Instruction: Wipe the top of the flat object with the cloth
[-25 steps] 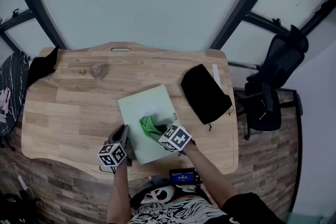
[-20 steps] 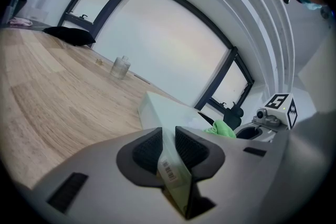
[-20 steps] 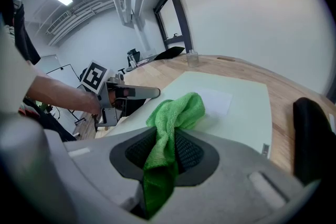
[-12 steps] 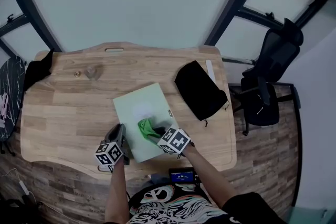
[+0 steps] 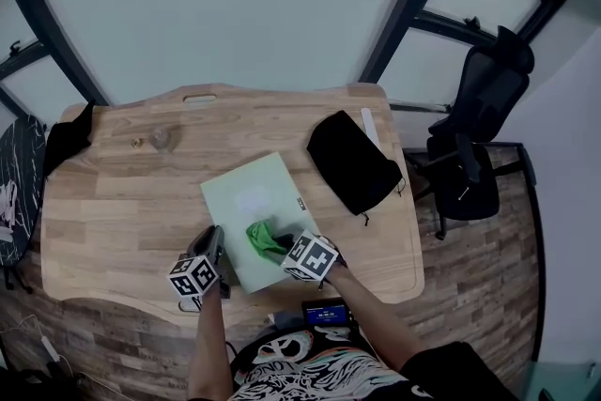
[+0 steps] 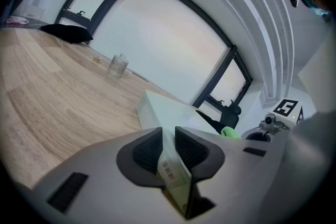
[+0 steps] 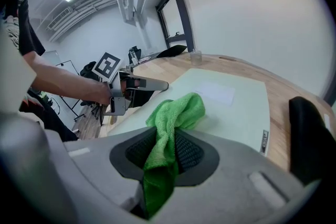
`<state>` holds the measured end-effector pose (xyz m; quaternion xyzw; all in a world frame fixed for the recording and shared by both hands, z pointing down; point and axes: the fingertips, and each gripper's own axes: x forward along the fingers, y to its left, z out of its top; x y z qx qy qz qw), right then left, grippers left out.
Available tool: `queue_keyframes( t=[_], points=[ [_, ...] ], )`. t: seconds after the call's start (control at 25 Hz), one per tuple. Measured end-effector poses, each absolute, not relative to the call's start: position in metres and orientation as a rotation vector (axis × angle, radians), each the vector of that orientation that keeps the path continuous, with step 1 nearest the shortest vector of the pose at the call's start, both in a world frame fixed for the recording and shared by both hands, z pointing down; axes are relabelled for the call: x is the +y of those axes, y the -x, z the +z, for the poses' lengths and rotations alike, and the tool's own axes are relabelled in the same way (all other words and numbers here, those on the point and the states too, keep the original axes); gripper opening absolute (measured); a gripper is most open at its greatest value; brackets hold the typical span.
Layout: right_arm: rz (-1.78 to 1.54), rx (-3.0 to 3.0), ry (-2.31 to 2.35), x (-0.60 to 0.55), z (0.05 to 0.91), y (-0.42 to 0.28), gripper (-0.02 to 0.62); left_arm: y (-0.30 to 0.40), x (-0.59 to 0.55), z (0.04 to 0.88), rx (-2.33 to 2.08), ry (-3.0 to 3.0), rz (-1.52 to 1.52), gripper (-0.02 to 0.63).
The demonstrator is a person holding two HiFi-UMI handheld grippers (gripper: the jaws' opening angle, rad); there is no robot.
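right hand-held gripper (image 7: pixel 164 152): pinching the cloth (image 7: pixel 177 112) between closed pads; bunched green end spilling forward, tail hanging out behind the jaws.
left hand-held gripper (image 6: pixel 168 150): clamping on the near left edge of the flat object (image 6: pixel 167 113); pads pressing on either side of it, a barcode label showing between them.
cloth, place: resting on the near part of the flat object's top, just ahead of the right jaws.
flat object, place: lying on the desk (image 5: pixel 113 202) near its front edge, turned at an angle; pale green, with a paler patch around the middle.
flat object, handling: looking rigid and light; smooth top and underside probably letting it skate on the wood under a wiping push; pinning at an edge, clear of the wiped area, seeming the sound hold.
cloth, handling: looking soft, fluffy and limp; bunching rather than spreading, so probably covering a narrow stripe per pass; holding by a gathered fold, leaving a free end to drag.
count, task things: tallying one flat object, one cloth, two hand-held grippers.
count, surroundings: tallying one black pouch (image 5: pixel 352 162) right of the flat object and apart from it; one white strip (image 5: pixel 371 129) beside the pouch; one small glass (image 5: pixel 160 138) toward the far left; one dark bundle (image 5: pixel 66 138) draping over the far left corner; one chair (image 5: pixel 479 141) off the desk on the right.
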<state>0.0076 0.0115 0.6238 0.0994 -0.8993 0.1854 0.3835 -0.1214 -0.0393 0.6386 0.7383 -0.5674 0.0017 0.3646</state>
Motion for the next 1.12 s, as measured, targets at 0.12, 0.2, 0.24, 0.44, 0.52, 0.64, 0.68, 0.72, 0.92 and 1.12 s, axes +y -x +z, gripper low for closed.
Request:
queue_keyframes(
  t=[0.12,0.2,0.24,0.44,0.52,0.64,0.68,0.72,0.92,1.12],
  points=[
    [0.383,-2.338,-0.337,0.005,0.612,-0.008,0.089,0.124,-0.040,0.631,-1.516,-1.964,0.148,0.066],
    [0.363,-2.374,-0.430,-0.003,0.601,-0.009,0.089,0.124,-0.044,0.617,-1.555,-2.011,0.179,0.058],
    [0.362,-2.391,-0.475,-0.007,0.595,-0.011,0.089,0.122,-0.045,0.609,-1.559,-2.026,0.160,0.055],
    [0.483,-2.492,-0.796,-0.023,0.544,-0.022,0.089,0.106,-0.044,0.556,-1.561,-2.117,0.030,0.017],
    [0.532,-2.545,-0.923,-0.024,0.520,-0.028,0.089,0.097,-0.039,0.540,-1.572,-2.155,0.056,0.015],
    [0.455,-2.561,-1.012,-0.020,0.497,-0.039,0.089,0.086,-0.035,0.511,-1.637,-2.215,0.100,0.012],
    [0.426,-2.570,-1.039,-0.020,0.489,-0.043,0.089,0.083,-0.034,0.499,-1.665,-2.234,0.094,0.012],
    [0.398,-2.590,-1.073,-0.019,0.479,-0.048,0.089,0.081,-0.033,0.486,-1.692,-2.250,0.091,0.012],
    [0.259,-2.689,-1.213,-0.003,0.430,-0.059,0.089,0.074,-0.015,0.441,-1.809,-2.306,0.101,0.012],
    [0.187,-2.690,-1.228,0.007,0.418,-0.068,0.089,0.066,-0.001,0.424,-1.777,-2.281,-0.043,0.012]
  ],
)
